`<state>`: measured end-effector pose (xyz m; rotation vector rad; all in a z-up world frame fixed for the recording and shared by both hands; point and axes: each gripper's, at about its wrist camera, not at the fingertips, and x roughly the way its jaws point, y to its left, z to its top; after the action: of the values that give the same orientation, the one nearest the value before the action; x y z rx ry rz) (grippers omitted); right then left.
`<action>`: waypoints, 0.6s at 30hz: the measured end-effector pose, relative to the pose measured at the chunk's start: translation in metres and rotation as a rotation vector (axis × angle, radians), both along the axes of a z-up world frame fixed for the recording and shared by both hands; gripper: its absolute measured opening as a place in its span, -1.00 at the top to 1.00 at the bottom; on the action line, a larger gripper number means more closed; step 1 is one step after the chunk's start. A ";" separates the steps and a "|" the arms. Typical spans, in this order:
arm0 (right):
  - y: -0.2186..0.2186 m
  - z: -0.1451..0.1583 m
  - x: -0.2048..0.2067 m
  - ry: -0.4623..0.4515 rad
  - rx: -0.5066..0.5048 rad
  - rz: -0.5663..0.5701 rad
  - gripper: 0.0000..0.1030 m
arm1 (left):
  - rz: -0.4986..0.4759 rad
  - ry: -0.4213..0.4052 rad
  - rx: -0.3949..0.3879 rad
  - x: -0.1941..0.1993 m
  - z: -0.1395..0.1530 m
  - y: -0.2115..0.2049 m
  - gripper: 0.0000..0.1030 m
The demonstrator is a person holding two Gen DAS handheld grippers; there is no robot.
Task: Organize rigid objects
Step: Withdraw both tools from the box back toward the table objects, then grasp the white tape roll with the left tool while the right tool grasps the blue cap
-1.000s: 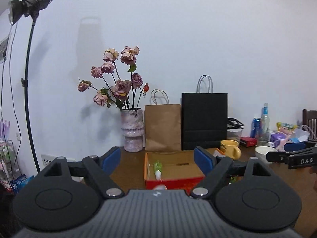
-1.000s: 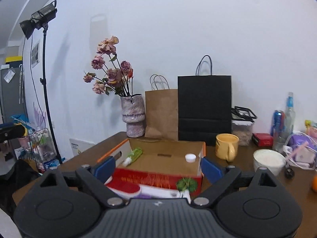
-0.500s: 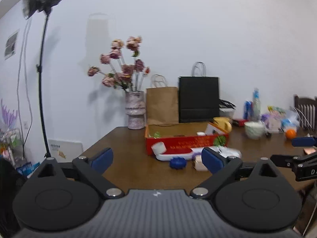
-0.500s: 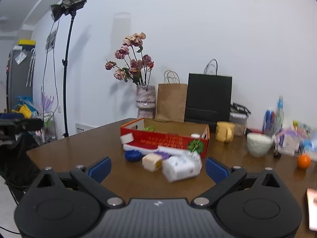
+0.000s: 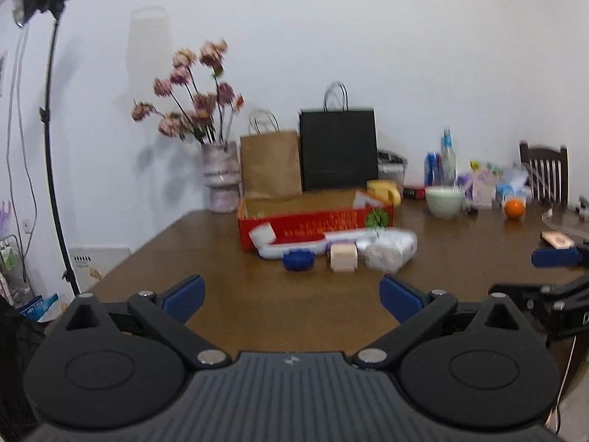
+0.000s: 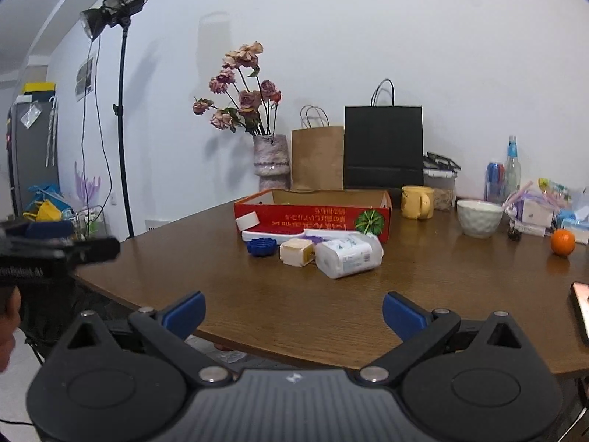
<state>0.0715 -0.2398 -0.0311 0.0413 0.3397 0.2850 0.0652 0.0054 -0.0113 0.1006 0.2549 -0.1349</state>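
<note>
Blue-padded left gripper [image 5: 291, 293] and right gripper [image 6: 292, 313] gape empty, left widening, facing clutter ahead awaiting the red cardboard box [image 6: 313, 217].

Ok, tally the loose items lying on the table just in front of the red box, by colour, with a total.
White: 3 (foam block, long tray, wrapped tissue pack)
Blue: 1 (ridged cap)
Yellow: 1 (cube)
Total: 5
</note>
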 end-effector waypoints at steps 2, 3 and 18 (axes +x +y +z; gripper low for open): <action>-0.001 -0.005 0.007 0.017 0.000 -0.001 -1.00 | -0.001 0.017 0.009 0.005 -0.007 -0.004 -1.00; -0.001 -0.007 0.011 0.027 0.001 -0.003 -1.00 | -0.001 0.029 0.011 0.009 -0.011 -0.006 -1.00; 0.026 -0.007 0.129 0.090 -0.016 0.053 -0.64 | 0.125 0.134 -0.114 0.130 -0.012 0.027 -0.99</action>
<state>0.2006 -0.2142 -0.0384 0.0299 0.4330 0.3333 0.1949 0.0326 -0.0238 -0.0375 0.3861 -0.0317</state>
